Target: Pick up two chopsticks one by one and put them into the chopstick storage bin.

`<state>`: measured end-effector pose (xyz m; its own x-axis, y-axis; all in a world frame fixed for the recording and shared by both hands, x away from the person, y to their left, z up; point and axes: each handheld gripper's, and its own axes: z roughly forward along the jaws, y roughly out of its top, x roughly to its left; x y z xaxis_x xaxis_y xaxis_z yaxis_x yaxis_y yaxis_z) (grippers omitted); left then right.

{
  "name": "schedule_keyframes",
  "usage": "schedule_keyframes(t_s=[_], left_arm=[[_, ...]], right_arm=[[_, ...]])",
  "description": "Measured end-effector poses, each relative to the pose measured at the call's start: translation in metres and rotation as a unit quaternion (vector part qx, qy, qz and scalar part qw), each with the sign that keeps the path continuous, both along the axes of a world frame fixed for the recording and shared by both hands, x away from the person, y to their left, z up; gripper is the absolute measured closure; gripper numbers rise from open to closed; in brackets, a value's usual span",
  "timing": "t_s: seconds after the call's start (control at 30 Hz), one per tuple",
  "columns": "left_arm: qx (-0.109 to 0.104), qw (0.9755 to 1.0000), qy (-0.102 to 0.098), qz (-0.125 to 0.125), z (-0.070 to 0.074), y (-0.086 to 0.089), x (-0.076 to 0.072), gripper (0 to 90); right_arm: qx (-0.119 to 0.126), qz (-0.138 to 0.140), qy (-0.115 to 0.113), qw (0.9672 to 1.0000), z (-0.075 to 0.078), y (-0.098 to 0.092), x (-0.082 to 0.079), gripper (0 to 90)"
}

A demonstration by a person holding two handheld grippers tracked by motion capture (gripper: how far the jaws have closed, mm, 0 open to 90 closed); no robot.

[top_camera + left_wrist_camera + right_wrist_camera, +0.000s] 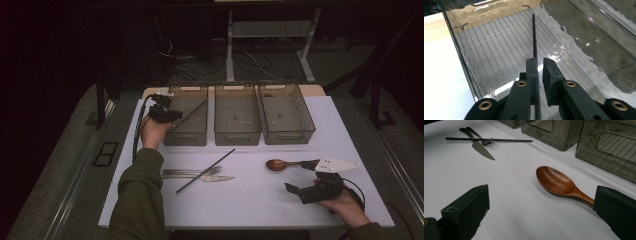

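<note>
- Nearest the high camera, the right gripper (301, 176) rests low on the white table (260, 205), jaws spread wide and empty.
- A brown wooden spoon (560, 184) lies between those jaws, bowl up, its handle running behind one jaw; whether they touch, I cannot tell.
- Over at the left gripper (539, 67), the jaws stand a little apart with a thin black chopstick (534, 37) lying along one jaw, so a real grip cannot be confirmed.
- That chopstick reaches over the left bin (192, 131), a smoky clear tray with a ribbed floor.
- The middle bin (237, 132) and right bin (292, 134) look empty.
- On the table, a second chopstick (206, 170) lies across a fork (192, 171) and knife (212, 178).
</note>
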<state>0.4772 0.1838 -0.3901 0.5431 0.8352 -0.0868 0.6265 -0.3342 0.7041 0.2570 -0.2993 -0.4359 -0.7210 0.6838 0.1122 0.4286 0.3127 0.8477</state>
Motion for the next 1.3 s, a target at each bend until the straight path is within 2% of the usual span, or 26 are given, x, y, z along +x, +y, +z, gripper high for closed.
schedule_keyframes(t_s=[0.17, 0.3, 0.5, 0.6, 0.67, 0.7, 0.93, 1.0, 1.2, 1.3], left_arm=[[-0.007, 0.9999, -0.007, -0.003, 0.006, 0.002, -0.003, 77.0], [-0.020, 0.9995, -0.022, -0.009, 0.014, 0.002, -0.009, 74.0], [-0.030, 0.9986, -0.034, -0.026, 0.028, 0.001, -0.020, 65.0], [-0.042, 0.9977, -0.040, -0.034, 0.034, -0.001, -0.027, 60.9], [-0.049, 0.9969, -0.043, -0.043, 0.036, -0.001, -0.031, 56.9], [-0.054, 0.9968, -0.044, -0.040, 0.036, -0.003, -0.034, 56.0], [-0.058, 0.9946, -0.053, -0.068, 0.041, -0.005, -0.056, 46.8], [-0.066, 0.9938, -0.055, -0.071, 0.041, -0.006, -0.062, 45.8], [-0.067, 0.9916, -0.064, -0.091, 0.041, -0.010, -0.080, 40.6], [-0.070, 0.9911, -0.068, -0.091, 0.040, -0.012, -0.089, 36.9]], right_arm=[[0.000, 0.000, 0.000, 1.0000, 0.000, 0.000, 0.000, 0.1], [-0.001, -0.001, 0.001, 1.0000, 0.000, 0.000, 0.000, 0.1], [-0.001, 0.000, 0.001, 1.0000, 0.000, 0.000, 0.000, 0.1], [-0.003, -0.001, 0.001, 1.0000, 0.000, 0.000, 0.000, 0.1], [-0.002, -0.001, 0.001, 1.0000, 0.000, 0.000, 0.000, 0.1], [-0.002, -0.001, 0.001, 1.0000, 0.000, 0.000, 0.000, 0.1], [-0.002, -0.003, 0.001, 1.0000, 0.000, 0.001, 0.000, 0.1], [-0.002, -0.002, 0.001, 1.0000, 0.000, 0.001, 0.000, 0.1], [0.002, -0.001, 0.003, 1.0000, -0.001, 0.002, 0.000, 0.1], [0.002, -0.001, 0.004, 1.0000, -0.001, 0.002, 0.000, 0.1]])
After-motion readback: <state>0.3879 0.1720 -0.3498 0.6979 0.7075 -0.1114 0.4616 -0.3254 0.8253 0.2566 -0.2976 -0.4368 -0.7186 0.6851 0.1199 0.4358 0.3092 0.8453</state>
